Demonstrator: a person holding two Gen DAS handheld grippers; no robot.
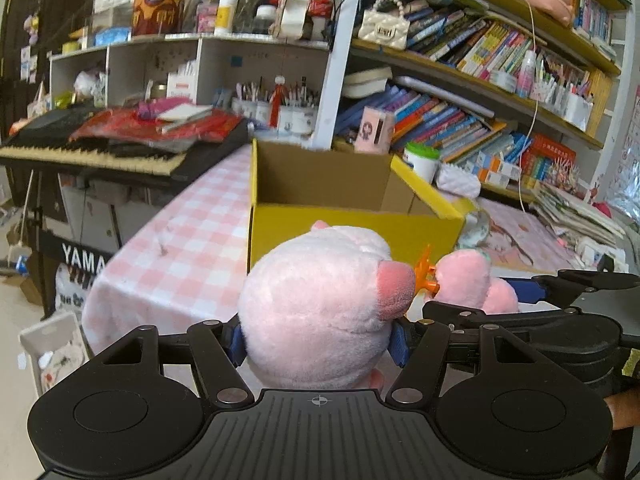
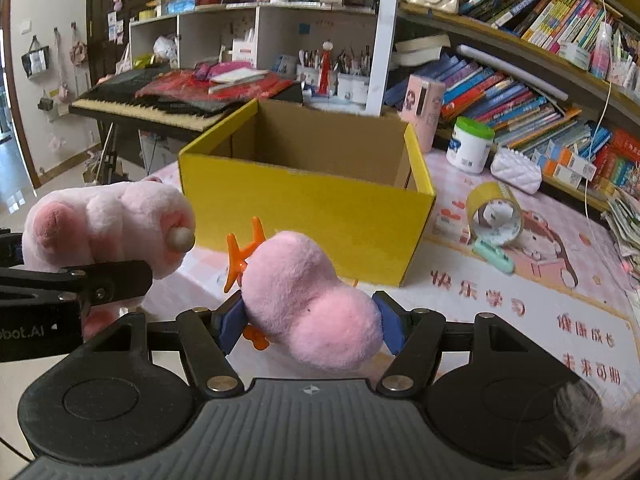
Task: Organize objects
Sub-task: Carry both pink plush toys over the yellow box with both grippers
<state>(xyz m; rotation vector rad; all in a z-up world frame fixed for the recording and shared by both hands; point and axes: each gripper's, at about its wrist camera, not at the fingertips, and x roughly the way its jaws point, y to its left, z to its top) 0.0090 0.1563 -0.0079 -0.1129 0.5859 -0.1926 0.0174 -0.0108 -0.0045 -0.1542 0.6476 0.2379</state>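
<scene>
My left gripper (image 1: 318, 344) is shut on the round head of a pink plush toy (image 1: 320, 304) with a darker pink snout. Just to its right, my right gripper (image 2: 309, 326) is shut on a two-lobed pink plush part (image 2: 312, 300) with orange plastic feet (image 2: 240, 256). In the right wrist view the head (image 2: 108, 220) hangs at the left, between the left gripper's fingers (image 2: 116, 280). Whether the two pink parts are joined is hidden. Both are held above the table, in front of an open, empty yellow cardboard box (image 2: 304, 208), also seen straight ahead as the box (image 1: 352, 232).
The box stands on a pink checked tablecloth (image 1: 180, 232). Right of it lie a tape roll (image 2: 496, 216), a mint-green clip (image 2: 494, 258) and a white jar with a green lid (image 2: 470, 148). A keyboard (image 1: 92, 152) stands left; crowded bookshelves (image 1: 480, 80) rise behind.
</scene>
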